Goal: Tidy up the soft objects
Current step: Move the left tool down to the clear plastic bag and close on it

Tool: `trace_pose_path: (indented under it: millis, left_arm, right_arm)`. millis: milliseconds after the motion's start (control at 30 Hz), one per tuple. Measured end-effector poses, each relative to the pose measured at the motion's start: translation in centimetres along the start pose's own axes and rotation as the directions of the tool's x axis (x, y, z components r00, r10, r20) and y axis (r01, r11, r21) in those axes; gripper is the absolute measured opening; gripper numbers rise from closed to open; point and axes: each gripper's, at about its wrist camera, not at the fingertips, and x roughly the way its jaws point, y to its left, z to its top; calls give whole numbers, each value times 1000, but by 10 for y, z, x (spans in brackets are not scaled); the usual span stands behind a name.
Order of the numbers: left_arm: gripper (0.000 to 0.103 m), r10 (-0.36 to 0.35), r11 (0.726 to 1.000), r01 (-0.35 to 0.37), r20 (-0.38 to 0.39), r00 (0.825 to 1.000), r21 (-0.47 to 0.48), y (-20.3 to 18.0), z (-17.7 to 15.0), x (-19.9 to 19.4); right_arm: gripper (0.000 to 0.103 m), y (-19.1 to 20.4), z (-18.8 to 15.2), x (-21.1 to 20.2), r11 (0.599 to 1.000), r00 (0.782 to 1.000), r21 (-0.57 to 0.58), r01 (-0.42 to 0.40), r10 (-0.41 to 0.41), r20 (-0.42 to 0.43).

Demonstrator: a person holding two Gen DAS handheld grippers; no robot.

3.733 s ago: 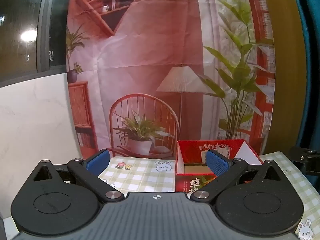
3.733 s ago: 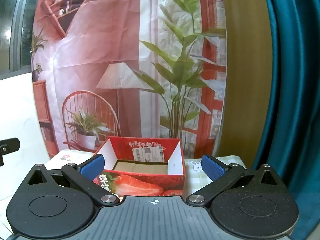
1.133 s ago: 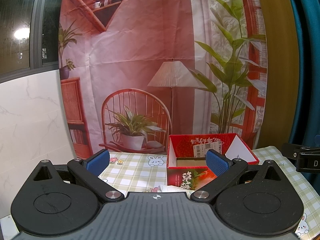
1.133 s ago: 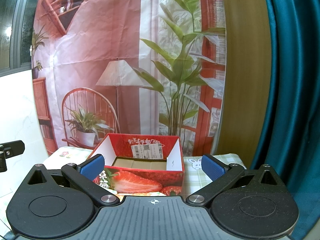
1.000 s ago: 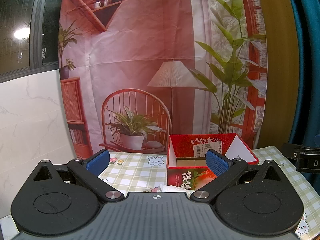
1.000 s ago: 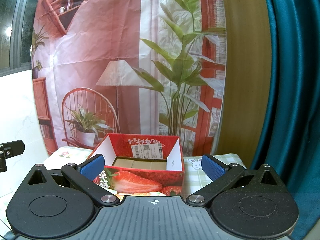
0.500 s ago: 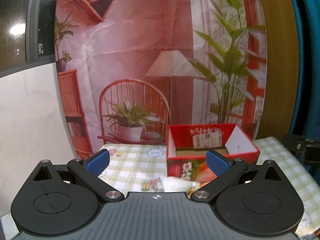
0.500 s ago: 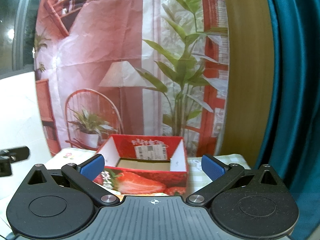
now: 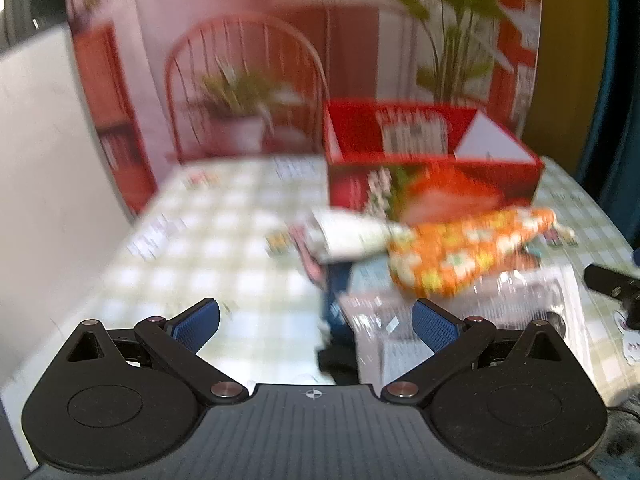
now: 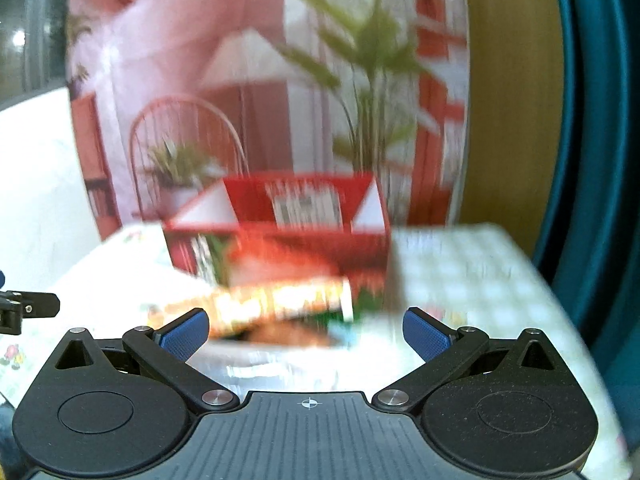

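An orange floral soft bundle [image 9: 468,248] lies on the checked tablecloth [image 9: 224,248] just in front of a red strawberry-print box [image 9: 432,160]. A white roll [image 9: 352,232] lies at its left end. Shiny plastic-wrapped packs [image 9: 480,312] and a dark blue item [image 9: 336,292] lie nearer to me. My left gripper [image 9: 316,322] is open above the cloth, short of these things, holding nothing. My right gripper [image 10: 306,334] is open too, empty, with the orange bundle [image 10: 280,300] and the box [image 10: 288,224] ahead. Both views are blurred by motion.
A printed backdrop [image 9: 280,60] with chair, lamp and plant hangs behind the table. A white marble wall [image 9: 48,152] stands at the left and a teal curtain [image 10: 592,160] at the right. The other gripper's black tip [image 9: 612,284] shows at the right edge.
Both grippers have tipped downward and moved forward, bringing the tabletop, the orange bundle and the wrapped packs into view. Both stay open.
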Motion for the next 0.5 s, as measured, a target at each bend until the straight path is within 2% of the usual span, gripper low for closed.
trace_pose_path:
  millis: [200,400,500]
  left_arm:
    - [103,-89,996,87,-138,986,-23,0,-21,43]
    - [103,-143,990,137,-202,969,-43,-3,-30,71]
    - [103,-148,989,143,-233,961,-38,-4,-37,83]
  right_arm:
    - [103,-4,-36,35,999,990,-22,37,-40,-133]
    - [103,3,-48,56,998,979,-54,16,-27,-204]
    - [103,6,-56,64,998,972,-68,18,-34,-232]
